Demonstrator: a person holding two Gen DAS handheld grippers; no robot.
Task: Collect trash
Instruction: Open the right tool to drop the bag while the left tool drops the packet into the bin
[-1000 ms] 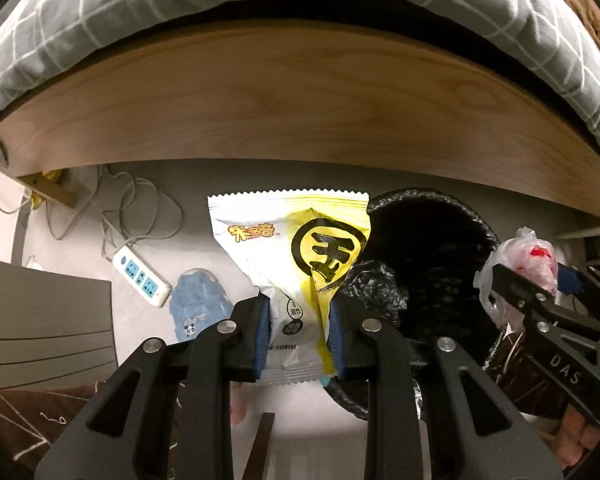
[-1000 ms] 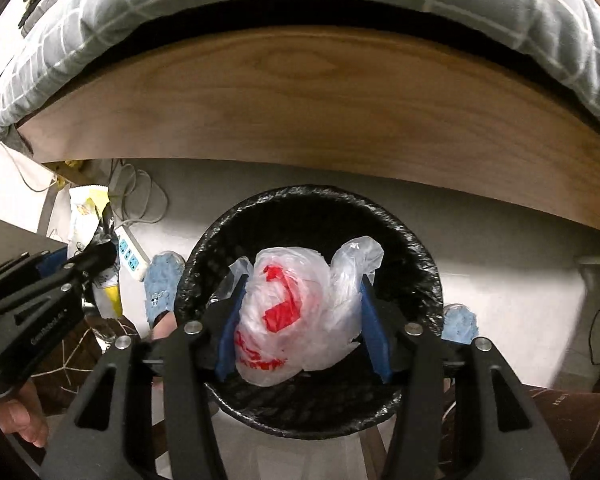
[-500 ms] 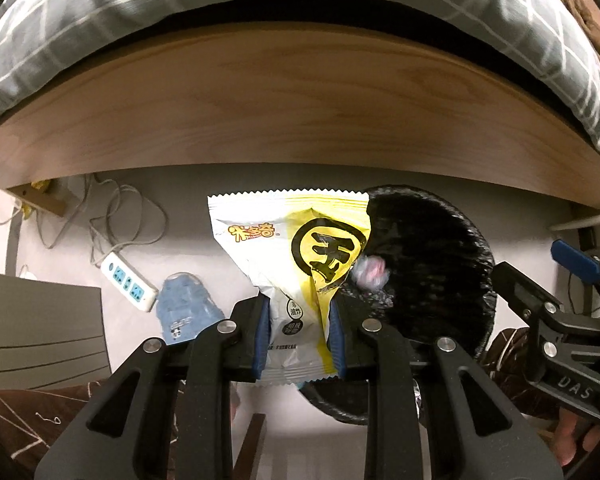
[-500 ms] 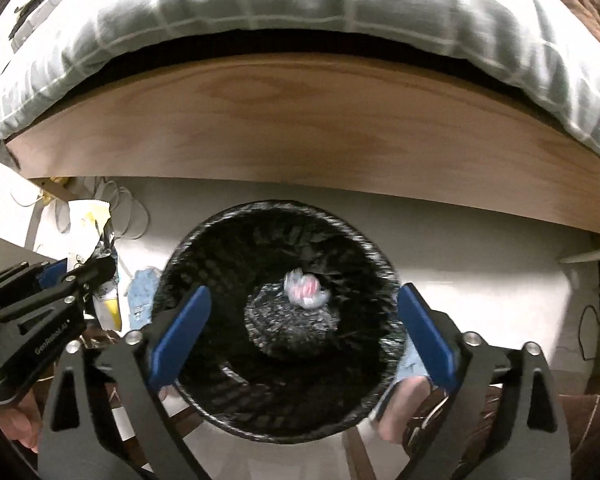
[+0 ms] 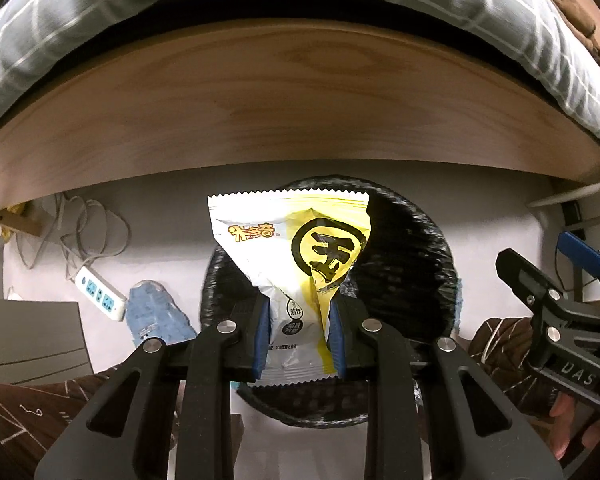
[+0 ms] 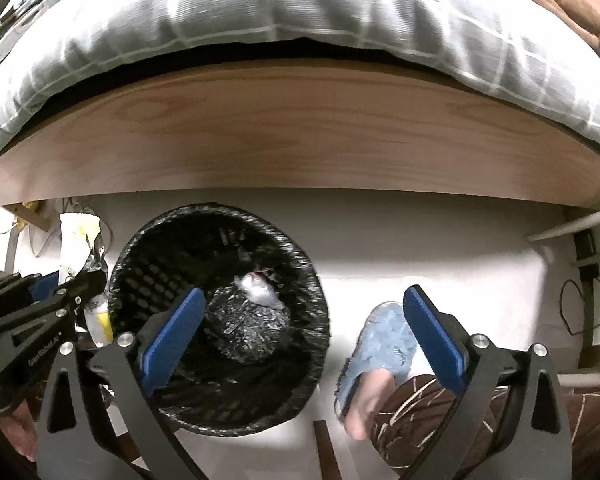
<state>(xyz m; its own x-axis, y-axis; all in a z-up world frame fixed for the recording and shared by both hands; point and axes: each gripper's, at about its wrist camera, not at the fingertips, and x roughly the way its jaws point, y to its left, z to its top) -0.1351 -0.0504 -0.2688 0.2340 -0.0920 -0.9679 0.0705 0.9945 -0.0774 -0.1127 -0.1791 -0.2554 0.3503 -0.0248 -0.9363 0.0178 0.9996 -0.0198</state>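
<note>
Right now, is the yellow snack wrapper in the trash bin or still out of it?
Out. The left gripper grips the snack wrapper above the black-lined trash bin; only a crumpled plastic bag lies inside.

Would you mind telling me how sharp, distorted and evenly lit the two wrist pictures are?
Left wrist view: strong fisheye bends the wooden bed board into an arch; the yellow snack wrapper is sharp with legible print, the grey bedding is smeared, and the corners go black. Right wrist view: same bowing; the bedding and slipper are softly blurred, and the black bin interior is dim, with glints on its liner.
</note>
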